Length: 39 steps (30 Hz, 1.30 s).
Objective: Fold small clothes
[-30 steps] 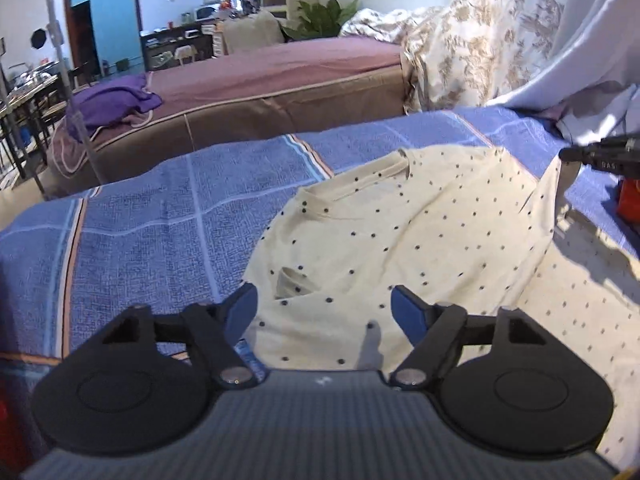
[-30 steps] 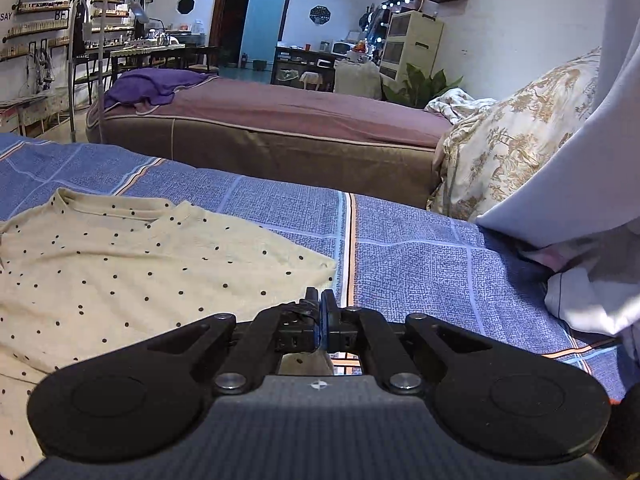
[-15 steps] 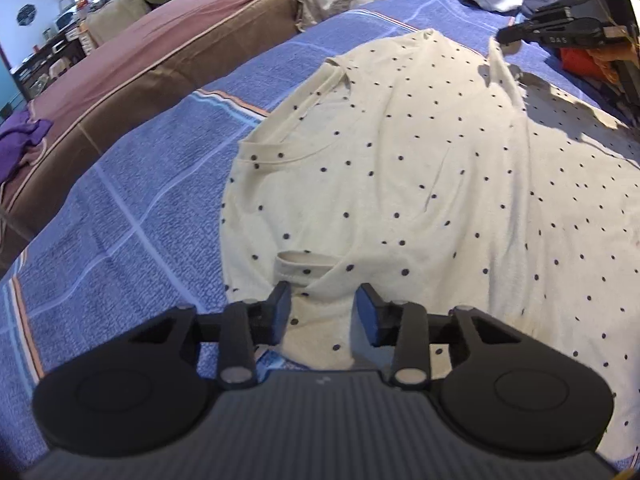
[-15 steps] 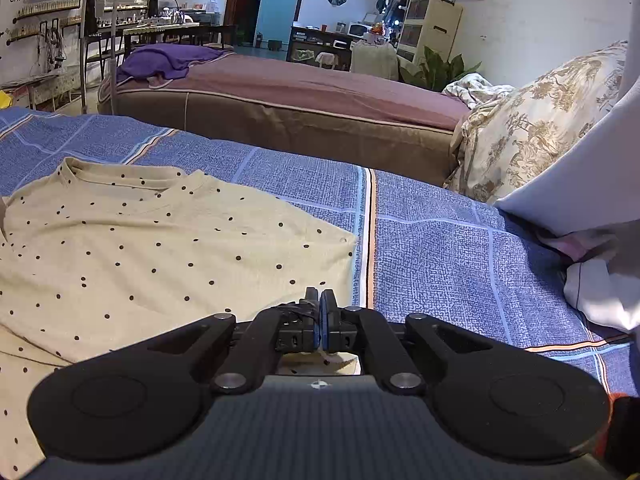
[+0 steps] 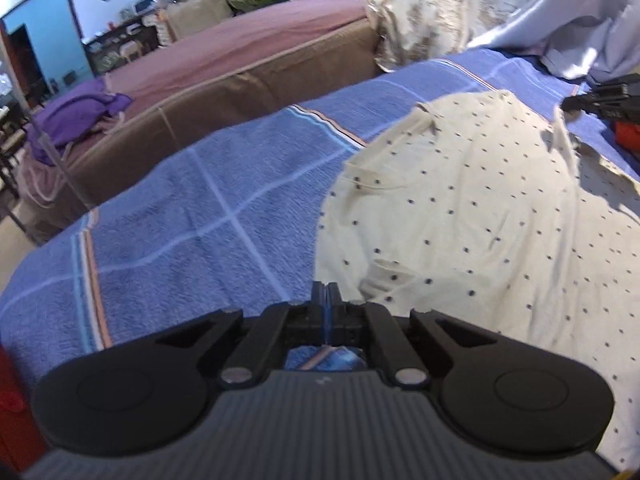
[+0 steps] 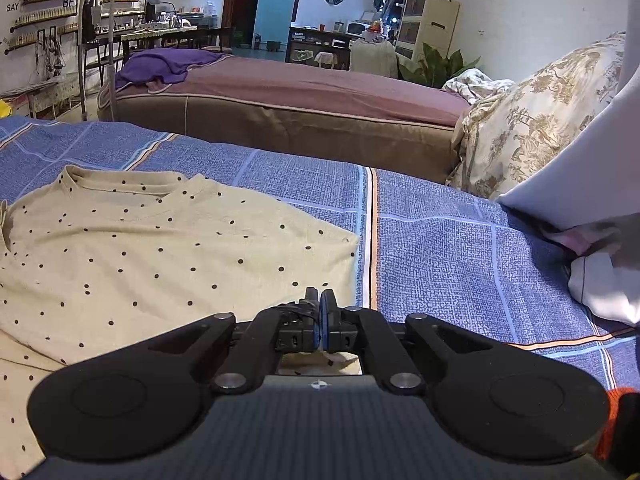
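A cream T-shirt with dark dots (image 5: 480, 220) lies on the blue checked bedspread (image 5: 192, 216). My left gripper (image 5: 325, 292) is shut at the shirt's left edge; whether it holds cloth there is hidden by its own body. My right gripper (image 6: 319, 300) is shut on the shirt's (image 6: 140, 256) right edge, with cloth showing under the fingers. The right gripper also shows in the left wrist view (image 5: 576, 104), holding a raised fold of the shirt.
A second bed with a mauve cover (image 6: 304, 92) and a purple cloth (image 6: 168, 64) stands behind. A patterned quilt (image 6: 536, 120) and pale bedding (image 6: 600, 272) lie at the right of the bedspread (image 6: 440, 248).
My left gripper went from wide open to shut at the shirt's left edge. My right gripper stayed shut on the shirt's right edge and drew a little closer over the shirt.
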Each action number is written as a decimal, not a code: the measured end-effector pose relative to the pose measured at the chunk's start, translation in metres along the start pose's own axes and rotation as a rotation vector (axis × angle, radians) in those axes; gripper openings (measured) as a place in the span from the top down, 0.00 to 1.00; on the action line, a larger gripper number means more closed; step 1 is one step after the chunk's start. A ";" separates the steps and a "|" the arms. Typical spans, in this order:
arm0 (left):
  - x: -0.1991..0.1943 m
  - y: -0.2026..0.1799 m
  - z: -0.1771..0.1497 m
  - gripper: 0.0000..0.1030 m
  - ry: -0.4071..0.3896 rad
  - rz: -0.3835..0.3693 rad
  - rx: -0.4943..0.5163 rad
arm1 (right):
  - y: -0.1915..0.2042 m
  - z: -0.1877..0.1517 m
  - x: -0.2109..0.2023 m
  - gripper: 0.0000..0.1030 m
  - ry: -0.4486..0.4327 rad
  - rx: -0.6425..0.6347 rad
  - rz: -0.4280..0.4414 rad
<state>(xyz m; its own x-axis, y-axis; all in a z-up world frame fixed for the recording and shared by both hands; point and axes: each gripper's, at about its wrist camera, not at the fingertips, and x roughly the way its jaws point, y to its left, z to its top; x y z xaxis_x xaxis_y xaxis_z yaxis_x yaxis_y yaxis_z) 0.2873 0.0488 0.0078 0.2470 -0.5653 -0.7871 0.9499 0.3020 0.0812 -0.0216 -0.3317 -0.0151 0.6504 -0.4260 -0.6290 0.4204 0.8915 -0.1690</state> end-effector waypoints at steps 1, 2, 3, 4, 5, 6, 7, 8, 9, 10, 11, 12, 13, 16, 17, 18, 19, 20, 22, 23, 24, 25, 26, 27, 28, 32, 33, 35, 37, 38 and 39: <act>0.001 -0.009 0.000 0.94 0.001 0.002 0.051 | 0.001 0.001 0.001 0.99 0.001 -0.001 -0.002; 0.004 -0.022 0.002 0.81 0.001 0.039 0.111 | 0.001 0.002 0.003 0.99 0.001 0.004 -0.002; 0.007 -0.033 0.003 0.60 -0.001 0.059 0.164 | 0.001 0.002 0.003 0.99 0.002 0.011 0.001; 0.011 -0.040 0.004 0.51 -0.007 0.065 0.205 | 0.001 0.002 0.004 0.99 0.004 0.015 0.004; 0.015 -0.044 0.005 0.44 -0.005 0.053 0.230 | 0.001 0.001 0.004 0.99 0.010 0.019 0.007; 0.021 -0.047 0.006 0.44 0.013 0.023 0.247 | 0.000 -0.001 0.004 0.99 0.017 0.024 0.011; 0.027 -0.048 0.007 0.44 0.039 0.004 0.259 | 0.000 -0.003 0.004 0.99 0.021 0.026 0.014; 0.036 -0.049 0.008 0.43 0.067 -0.014 0.270 | 0.001 -0.005 0.002 0.99 0.027 0.027 0.015; 0.044 -0.050 0.006 0.43 0.102 -0.038 0.276 | 0.001 -0.007 0.002 0.99 0.030 0.025 0.013; 0.050 -0.049 0.005 0.44 0.129 -0.051 0.279 | 0.001 -0.008 0.001 0.99 0.032 0.023 0.011; 0.054 -0.047 0.004 0.45 0.134 -0.058 0.273 | 0.001 -0.009 0.001 0.99 0.035 0.022 0.009; 0.055 -0.042 0.005 0.56 0.133 -0.086 0.241 | 0.000 -0.010 0.001 0.99 0.038 0.025 0.009; 0.055 -0.038 0.007 0.69 0.144 -0.126 0.207 | 0.000 -0.010 0.002 0.99 0.040 0.028 0.010; 0.046 -0.038 0.005 0.95 0.137 -0.124 0.221 | -0.001 -0.011 0.002 0.99 0.038 0.032 0.010; 0.042 -0.038 0.003 0.95 0.131 -0.123 0.222 | -0.001 -0.010 0.002 0.98 0.035 0.032 0.011; 0.035 -0.034 0.002 0.95 0.113 -0.126 0.200 | -0.002 -0.009 0.002 0.99 0.028 0.033 0.012; 0.028 -0.030 0.000 0.95 0.089 -0.115 0.172 | -0.003 -0.007 0.002 0.99 0.019 0.036 0.011; 0.021 -0.024 -0.002 0.95 0.060 -0.092 0.137 | -0.003 -0.005 0.002 0.98 0.009 0.041 0.007; 0.013 -0.003 -0.006 0.95 0.032 -0.020 0.019 | -0.008 0.001 0.003 0.99 -0.011 0.064 -0.006; 0.010 0.004 -0.008 0.96 0.025 0.031 -0.011 | -0.010 0.005 0.006 0.99 -0.015 0.083 -0.015; 0.009 0.012 -0.009 0.96 0.017 0.084 -0.046 | -0.013 0.008 0.009 0.99 -0.017 0.099 -0.023; 0.010 0.020 -0.010 0.96 0.021 0.102 -0.088 | -0.015 0.012 0.013 0.99 -0.017 0.115 -0.035; 0.012 0.026 -0.008 0.96 0.036 0.101 -0.121 | -0.016 0.015 0.019 0.99 -0.013 0.131 -0.047; 0.015 0.027 -0.005 0.96 0.040 0.108 -0.118 | -0.017 0.018 0.025 0.99 0.000 0.146 -0.050; 0.016 0.024 -0.003 0.96 0.035 0.113 -0.102 | -0.017 0.020 0.032 0.99 0.018 0.157 -0.047; 0.006 0.008 0.003 0.89 -0.068 0.085 -0.104 | -0.012 0.020 0.053 0.98 0.045 0.124 -0.097; -0.002 0.001 0.004 0.76 -0.110 0.040 -0.100 | -0.013 0.019 0.056 0.98 0.046 0.130 -0.093; -0.008 -0.016 0.008 0.46 -0.148 -0.022 -0.063 | -0.016 0.018 0.061 0.98 0.049 0.136 -0.118; -0.006 -0.037 0.013 0.40 -0.154 -0.075 0.025 | -0.020 0.020 0.059 0.98 0.022 0.161 -0.117; -0.001 -0.046 0.016 0.38 -0.136 -0.090 0.069 | -0.021 0.021 0.058 0.99 0.010 0.158 -0.128; 0.008 -0.056 0.018 0.35 -0.097 -0.080 0.109 | -0.023 0.023 0.057 0.97 0.005 0.162 -0.142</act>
<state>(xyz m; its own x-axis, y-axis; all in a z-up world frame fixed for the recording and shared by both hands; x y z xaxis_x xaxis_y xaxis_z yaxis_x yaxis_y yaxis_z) 0.2396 0.0139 0.0081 0.1822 -0.6574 -0.7312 0.9811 0.1709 0.0908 0.0207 -0.3800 -0.0300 0.5745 -0.5444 -0.6112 0.6042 0.7858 -0.1320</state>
